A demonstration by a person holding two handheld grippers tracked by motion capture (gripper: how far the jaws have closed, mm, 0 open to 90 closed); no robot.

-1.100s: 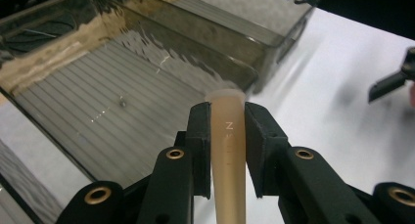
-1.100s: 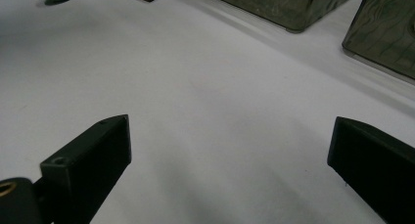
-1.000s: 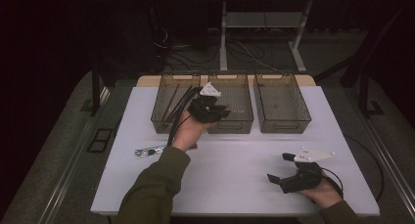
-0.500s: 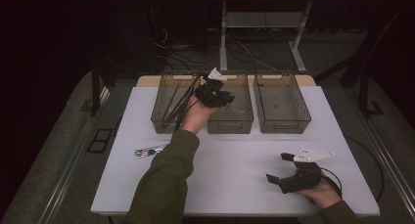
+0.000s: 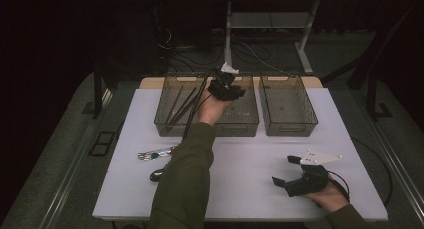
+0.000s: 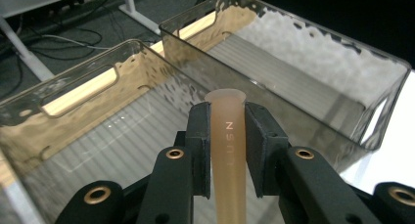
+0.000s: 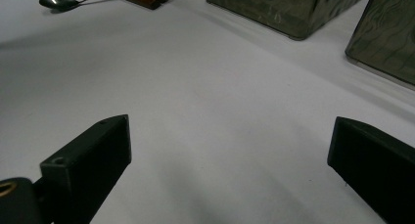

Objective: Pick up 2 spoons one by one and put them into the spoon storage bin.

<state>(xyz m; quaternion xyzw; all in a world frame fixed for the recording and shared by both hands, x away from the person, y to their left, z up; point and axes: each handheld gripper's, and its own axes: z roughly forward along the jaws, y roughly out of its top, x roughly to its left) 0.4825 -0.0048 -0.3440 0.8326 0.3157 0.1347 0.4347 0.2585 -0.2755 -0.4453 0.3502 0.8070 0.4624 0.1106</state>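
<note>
In the left gripper view we see our left gripper (image 6: pixel 230 145) clamped on a slim tan handle (image 6: pixel 229 136) that stands between the two black pads, its rounded end poking just past the pad tips and its length running down between the jaws toward the camera; faint letters run along its face. Both pads press flat against its sides, so it sits centred in the grip. Beyond the handle's end lie two clear smoky bins: the middle bin (image 6: pixel 98 136) right under and ahead of the jaws, and the far bin (image 6: pixel 303 72) beside it. From the high view, our left gripper (image 5: pixel 226 85) hangs over the back part of the middle bin (image 5: pixel 240 120), with the left bin (image 5: pixel 172 109) holding a few dark long utensils. On the white table (image 5: pixel 250 164) near our sleeve lie a spoon (image 5: pixel 156 175) and another piece of cutlery (image 5: pixel 155 153). Our right gripper (image 5: pixel 295 171) rests low over the table at the near right, jaws spread wide with nothing between them.
</note>
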